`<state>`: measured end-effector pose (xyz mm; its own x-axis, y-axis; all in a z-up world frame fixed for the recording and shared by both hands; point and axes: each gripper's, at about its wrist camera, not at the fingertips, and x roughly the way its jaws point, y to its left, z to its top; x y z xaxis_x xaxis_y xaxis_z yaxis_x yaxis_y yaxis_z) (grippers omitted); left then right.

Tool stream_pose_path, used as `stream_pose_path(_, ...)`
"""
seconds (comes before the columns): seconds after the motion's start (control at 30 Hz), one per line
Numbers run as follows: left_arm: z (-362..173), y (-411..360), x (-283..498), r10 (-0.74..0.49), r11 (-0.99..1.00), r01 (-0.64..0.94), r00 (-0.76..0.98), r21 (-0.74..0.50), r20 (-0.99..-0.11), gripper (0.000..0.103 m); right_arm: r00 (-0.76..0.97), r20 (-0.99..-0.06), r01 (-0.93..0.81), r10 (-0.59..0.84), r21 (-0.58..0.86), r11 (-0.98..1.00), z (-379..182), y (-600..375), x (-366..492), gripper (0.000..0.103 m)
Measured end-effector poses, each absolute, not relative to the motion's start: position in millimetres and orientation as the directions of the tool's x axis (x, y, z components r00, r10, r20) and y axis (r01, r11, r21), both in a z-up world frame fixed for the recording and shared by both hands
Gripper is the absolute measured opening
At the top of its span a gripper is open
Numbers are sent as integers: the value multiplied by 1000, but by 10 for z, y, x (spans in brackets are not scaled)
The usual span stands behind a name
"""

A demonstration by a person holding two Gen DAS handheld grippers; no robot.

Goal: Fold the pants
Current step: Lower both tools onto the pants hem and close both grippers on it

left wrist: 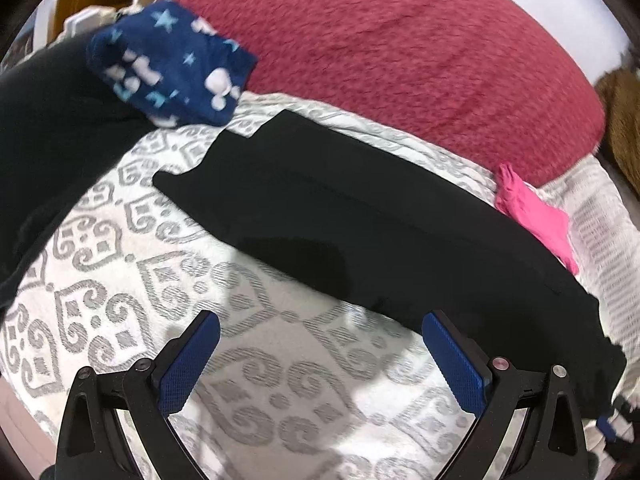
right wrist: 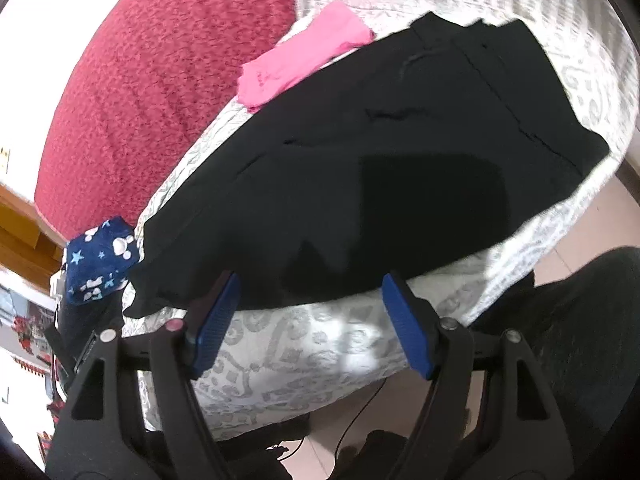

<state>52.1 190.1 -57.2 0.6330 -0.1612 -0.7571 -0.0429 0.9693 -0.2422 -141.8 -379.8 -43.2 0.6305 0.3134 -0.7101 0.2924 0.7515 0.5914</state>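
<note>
- Black pants (left wrist: 360,216) lie flat in a long, smooth strip across the white bedspread (left wrist: 120,280), a woven cover with grey scroll motifs.
- Left gripper (left wrist: 320,344) hovers over bare spread at the pants' near edge, ribbed blue pads wide apart, nothing held.
- Right gripper (right wrist: 310,304) hangs at the near hem, jaws wide, empty.
- Pink cloth (right wrist: 296,56) touches the far edge; nubby red blanket (left wrist: 400,40) lies beyond.

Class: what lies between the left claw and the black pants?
Only bare patterned bedcover, seen in the left wrist view, separates the open left claw from the black pants.
</note>
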Motion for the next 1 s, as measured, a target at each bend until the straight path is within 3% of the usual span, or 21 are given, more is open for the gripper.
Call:
stream_pose_path(0.27, -784, 2084, 741, -224, 934, -94, 594, -344, -772, 97, 626, -709, 386, 324, 643, 661, -570, -4074, -1494, 75)
stream_pose_path(0.8, -860, 2100, 845, -229, 931, -100, 587, -350, -777, 90, 641, -709, 481, 295, 671, 565, -667, -4232, -1425, 75)
stream_pose_path(0.87, -870, 2160, 858, -227, 924, -124, 584, -362, -780, 90, 635, -709, 492, 306, 677, 548, -720, -4255, -1389, 64)
stream_pose_path(1.0, -910, 2282, 942, -246, 894, -178, 573, -411, -782, 90, 632, -717, 491, 293, 663, 565, -769, -4256, -1350, 56)
